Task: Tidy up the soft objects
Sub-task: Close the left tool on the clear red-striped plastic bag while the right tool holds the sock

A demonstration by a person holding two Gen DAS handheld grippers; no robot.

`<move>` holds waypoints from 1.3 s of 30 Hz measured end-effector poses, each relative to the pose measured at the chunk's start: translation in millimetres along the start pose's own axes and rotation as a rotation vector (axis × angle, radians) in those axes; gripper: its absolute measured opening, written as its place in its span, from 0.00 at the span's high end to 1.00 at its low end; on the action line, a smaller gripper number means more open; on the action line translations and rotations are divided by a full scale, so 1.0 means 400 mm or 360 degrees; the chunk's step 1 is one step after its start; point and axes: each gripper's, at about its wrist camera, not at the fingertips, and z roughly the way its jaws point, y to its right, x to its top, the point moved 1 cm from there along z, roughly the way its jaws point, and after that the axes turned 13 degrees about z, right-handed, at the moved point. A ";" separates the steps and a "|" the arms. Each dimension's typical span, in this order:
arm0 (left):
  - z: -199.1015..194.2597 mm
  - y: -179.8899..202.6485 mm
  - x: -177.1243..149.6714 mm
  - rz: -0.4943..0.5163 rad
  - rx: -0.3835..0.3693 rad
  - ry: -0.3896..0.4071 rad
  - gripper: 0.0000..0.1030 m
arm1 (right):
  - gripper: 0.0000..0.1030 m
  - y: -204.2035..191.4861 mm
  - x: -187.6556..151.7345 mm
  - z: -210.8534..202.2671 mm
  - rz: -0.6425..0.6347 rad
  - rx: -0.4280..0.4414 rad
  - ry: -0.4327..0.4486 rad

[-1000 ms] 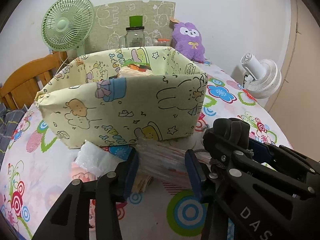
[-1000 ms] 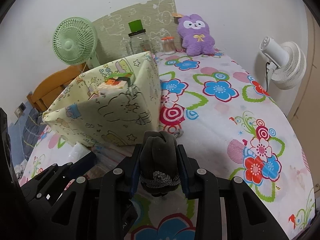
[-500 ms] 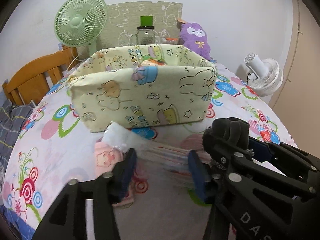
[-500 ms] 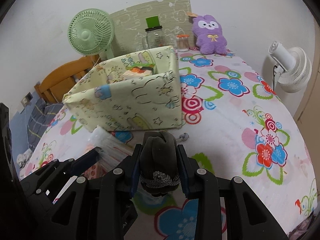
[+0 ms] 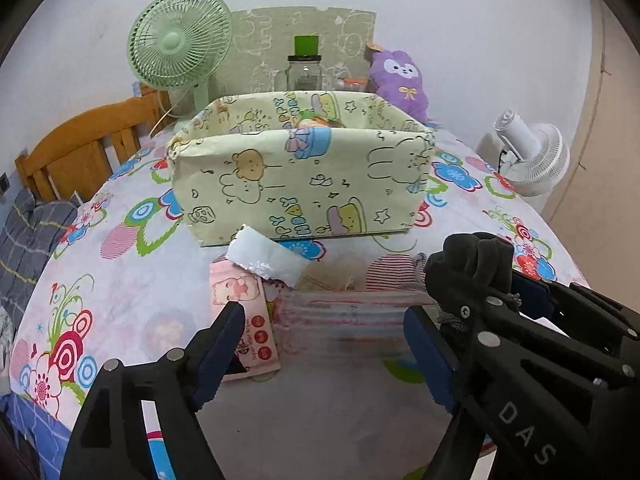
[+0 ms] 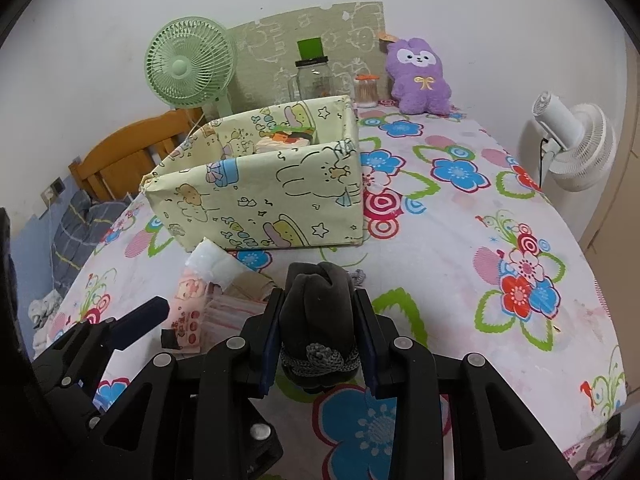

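Note:
A yellow cartoon-print box [image 5: 304, 184] [image 6: 264, 196] stands on the flowered tablecloth with soft items inside. In front of it lie a pink wet-wipes pack [image 5: 244, 312] [image 6: 188, 312], a white tissue pack [image 5: 268, 256] [image 6: 212, 264] and a clear bag of striped cloth [image 5: 344, 316]. My left gripper [image 5: 324, 340] is open and empty, its jaws either side of the striped bag and above it. My right gripper [image 6: 318, 336] is shut on a dark grey rolled sock bundle [image 6: 318, 312], which also shows in the left wrist view [image 5: 472, 268].
A green desk fan [image 5: 180, 44], a glass jar [image 5: 304, 72] and a purple plush [image 6: 418, 76] stand at the back by the wall. A white fan [image 6: 572, 148] stands off the table's right. A wooden chair [image 5: 88, 144] is at the left.
Both grippers have drawn back and up from the box. The left jaws have opened wider and are off the striped bag. The right gripper still holds the sock bundle.

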 end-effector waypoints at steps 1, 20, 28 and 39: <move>-0.001 0.001 0.001 0.0005 0.0001 0.0003 0.18 | 0.64 0.003 -0.001 -0.001 0.0004 -0.0006 0.0001; 0.041 0.032 -0.024 0.0172 -0.0004 -0.0093 0.16 | 0.64 0.032 0.000 0.023 0.0055 -0.0075 -0.0025; 0.066 0.037 0.012 0.0185 0.0034 -0.0080 0.14 | 0.64 0.056 0.016 0.033 0.0095 -0.0106 -0.0018; 0.109 0.084 0.041 0.0278 -0.0005 -0.0097 0.17 | 0.64 0.102 0.046 0.054 0.0159 -0.0121 -0.0026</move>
